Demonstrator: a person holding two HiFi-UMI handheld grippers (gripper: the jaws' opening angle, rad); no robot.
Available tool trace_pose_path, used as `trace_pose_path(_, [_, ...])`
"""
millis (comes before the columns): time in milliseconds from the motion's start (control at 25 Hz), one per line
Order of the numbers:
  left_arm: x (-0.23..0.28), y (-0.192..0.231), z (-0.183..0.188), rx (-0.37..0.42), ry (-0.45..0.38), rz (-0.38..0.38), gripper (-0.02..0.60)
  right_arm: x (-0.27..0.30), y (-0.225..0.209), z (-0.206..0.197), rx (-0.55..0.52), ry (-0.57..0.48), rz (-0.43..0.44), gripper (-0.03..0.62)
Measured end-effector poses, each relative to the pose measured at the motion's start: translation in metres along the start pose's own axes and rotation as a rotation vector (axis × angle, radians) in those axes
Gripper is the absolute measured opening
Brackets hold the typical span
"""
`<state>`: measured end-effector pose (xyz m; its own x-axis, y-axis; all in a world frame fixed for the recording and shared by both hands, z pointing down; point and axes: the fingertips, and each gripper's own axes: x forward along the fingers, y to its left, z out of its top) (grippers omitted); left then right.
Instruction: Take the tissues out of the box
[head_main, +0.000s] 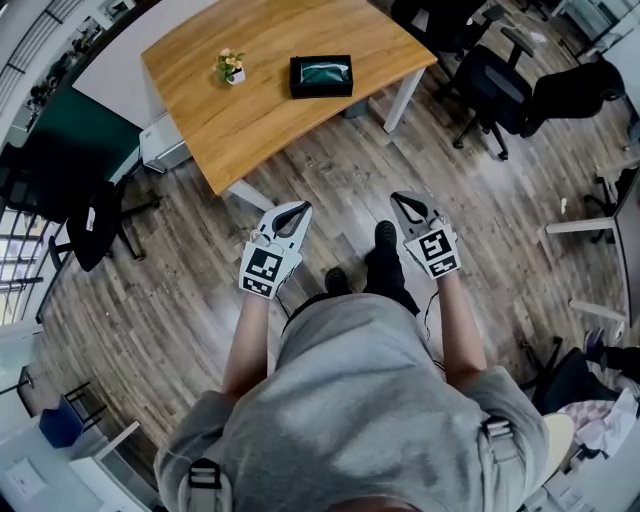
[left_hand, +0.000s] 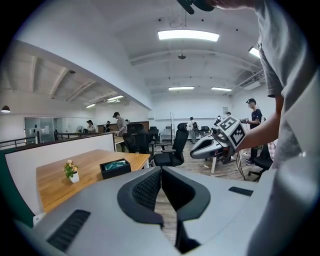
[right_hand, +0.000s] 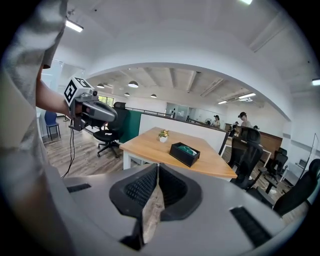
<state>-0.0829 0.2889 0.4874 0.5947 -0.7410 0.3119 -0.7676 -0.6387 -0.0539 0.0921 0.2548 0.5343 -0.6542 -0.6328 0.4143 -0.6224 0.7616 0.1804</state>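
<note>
At the upper centre of the head view, the tissue box sits on the wooden desk, with teal contents showing at its open top. A small potted plant stands just beside it to the left. The left claw and right claw are held side by side at mid-frame, over the plank floor, well apart from the desk. Both point toward the box. Judgement: this is a carry posture for the approach, and the task is not yet begun.

Left gripper view: the left claw is clenched, pads together, with nothing between them. The box lies at left of centre, far off. The right claw is visible at right, level with it.

Right gripper view: the right claw is likewise clenched and empty, with only floor showing through the slit below the pads. The box is just above the jaw tips in frame. Judgement: this claw is the better lined up for the first pull. Both claws must open before any tissue can be pinched.
</note>
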Motion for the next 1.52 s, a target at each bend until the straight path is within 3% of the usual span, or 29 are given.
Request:
trace_pose_path(280, [0.001,-0.005,-0.002,-0.004,0.003,-0.033,0.031,0.003,0.007,0.011,-0.046,-0.014,0.009,0.112])
trace_pose_path(440, [0.000,-0.010,-0.007,-0.015,0.012,-0.052,0.108,0.005,0.011,0.018,-0.075,-0.019,0.018,0.194])
trace_pose_path(800, [0.008,-0.021,-0.005,-0.022,0.011,-0.109,0.211,0.004,0.020,0.018,-0.040,-0.044,0.028,0.384])
trace_pose_path(1080, [0.008,-0.032,-0.010,-0.018,0.032,-0.134,0.269,0.007,0.027,0.016,-0.030,-0.047,0.047,0.410])
trace_pose_path(1520, [0.009,-0.024,-0.009,-0.009,0.023,-0.122,0.273,0.014,0.027,0.020,-0.037,-0.049,0.022,0.411])
